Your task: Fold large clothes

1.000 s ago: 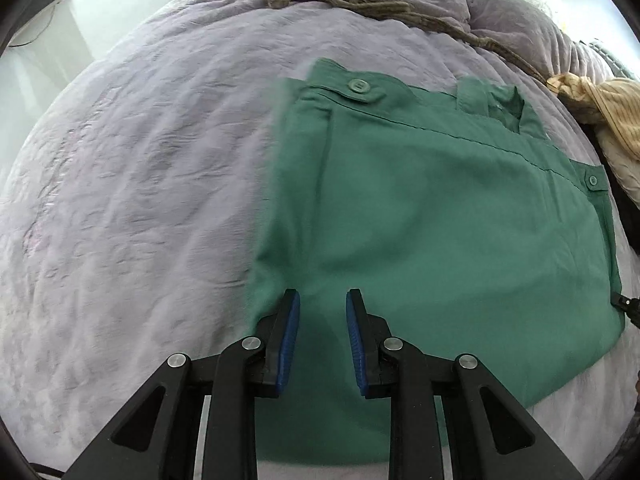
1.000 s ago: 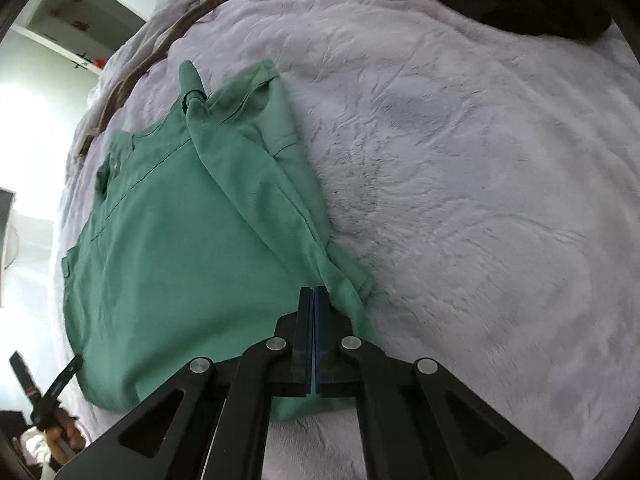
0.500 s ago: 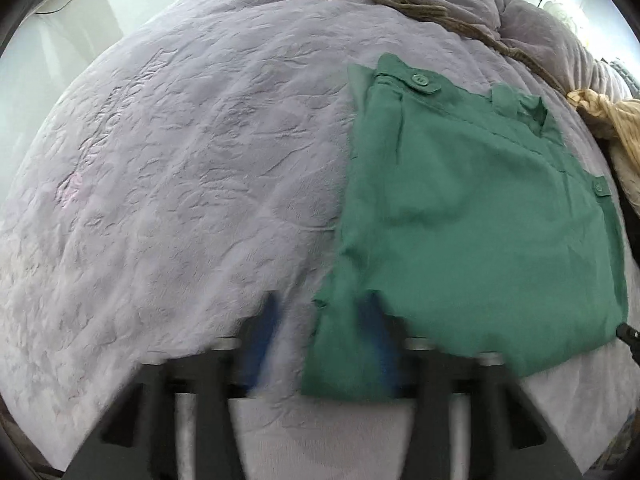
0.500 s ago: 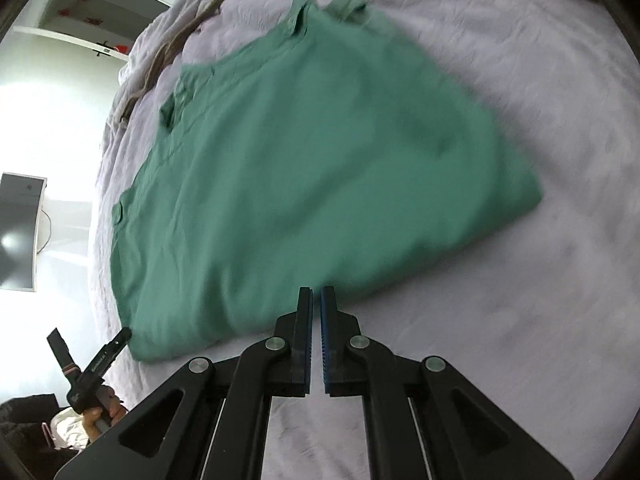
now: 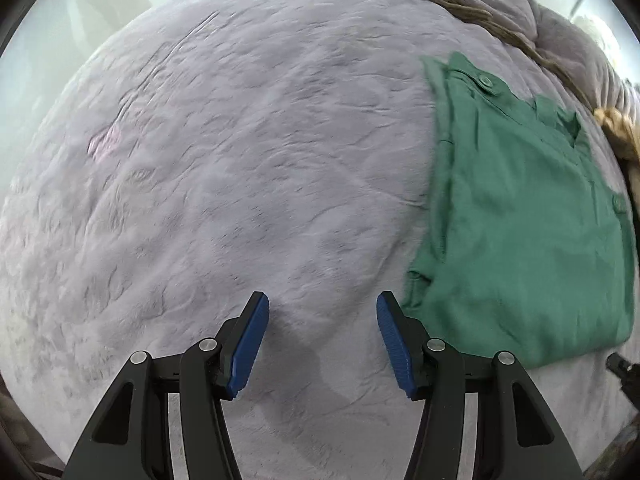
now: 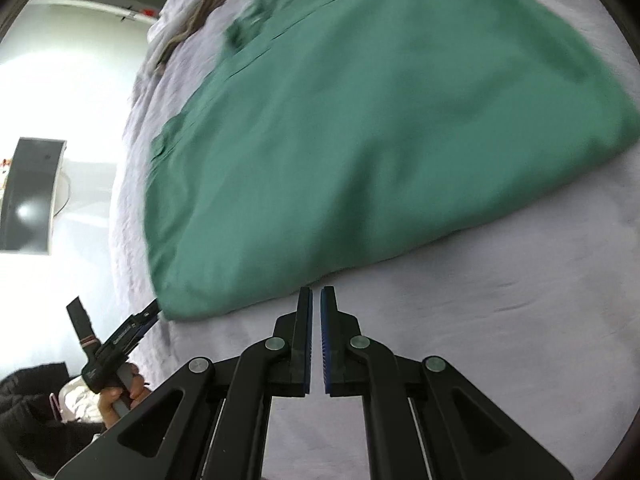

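A green garment [image 5: 520, 220] lies folded flat on the grey bedspread [image 5: 240, 160], its buttoned edge toward the far side. My left gripper [image 5: 322, 320] stands open over bare bedspread just left of the garment's near corner, with nothing between its blue pads [image 5: 250, 340]. In the right wrist view the green garment [image 6: 360, 120] fills the upper frame. My right gripper [image 6: 316, 300] is shut and empty, hovering over the bedspread [image 6: 480, 340] just short of the garment's near edge. The left gripper [image 6: 132, 328] shows there at the garment's left corner, held by a hand [image 6: 120, 396].
A brown braided cord [image 5: 460, 4] runs along the bed's far edge. A tan cloth [image 5: 616, 128] lies at the right past the garment. A pink mark [image 5: 106, 142] shows on the bedspread. Beyond the bed's left side stands a dark screen [image 6: 32, 192].
The left gripper opened, let go of the green cloth and slid left onto bare bedspread. The right gripper drew back off the garment's corner, leaving it lying flat.
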Demonstrator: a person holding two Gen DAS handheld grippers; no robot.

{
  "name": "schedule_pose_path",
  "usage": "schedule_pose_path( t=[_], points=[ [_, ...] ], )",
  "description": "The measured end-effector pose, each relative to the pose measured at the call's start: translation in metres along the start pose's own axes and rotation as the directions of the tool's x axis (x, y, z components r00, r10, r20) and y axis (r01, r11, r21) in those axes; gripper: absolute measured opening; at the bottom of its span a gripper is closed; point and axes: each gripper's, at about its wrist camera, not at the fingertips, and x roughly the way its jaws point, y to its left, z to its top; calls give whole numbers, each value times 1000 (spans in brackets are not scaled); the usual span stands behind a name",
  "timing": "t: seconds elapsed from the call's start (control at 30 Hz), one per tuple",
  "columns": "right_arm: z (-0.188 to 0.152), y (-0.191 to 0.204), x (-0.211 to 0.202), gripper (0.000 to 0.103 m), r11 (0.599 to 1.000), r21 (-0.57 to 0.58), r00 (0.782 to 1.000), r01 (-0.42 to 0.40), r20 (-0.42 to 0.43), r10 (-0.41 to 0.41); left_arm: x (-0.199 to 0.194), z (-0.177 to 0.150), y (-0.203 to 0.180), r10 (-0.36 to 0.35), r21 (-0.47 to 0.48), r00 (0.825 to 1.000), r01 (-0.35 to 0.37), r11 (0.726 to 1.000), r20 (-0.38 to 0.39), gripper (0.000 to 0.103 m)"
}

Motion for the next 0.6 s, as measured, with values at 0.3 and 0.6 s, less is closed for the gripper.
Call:
schedule_pose_path(
  t=[0.3,0.6],
  points=[
    [-29,66,58,28,994,-46,989,-101,-114,95,-7,-4,9,-42,7,999,42,999,-1,85],
    [-29,161,126,19,959,-195,975,-207,-127,185,-13,-8,24,-12,1,999,12,1000,39,97]
  ],
)
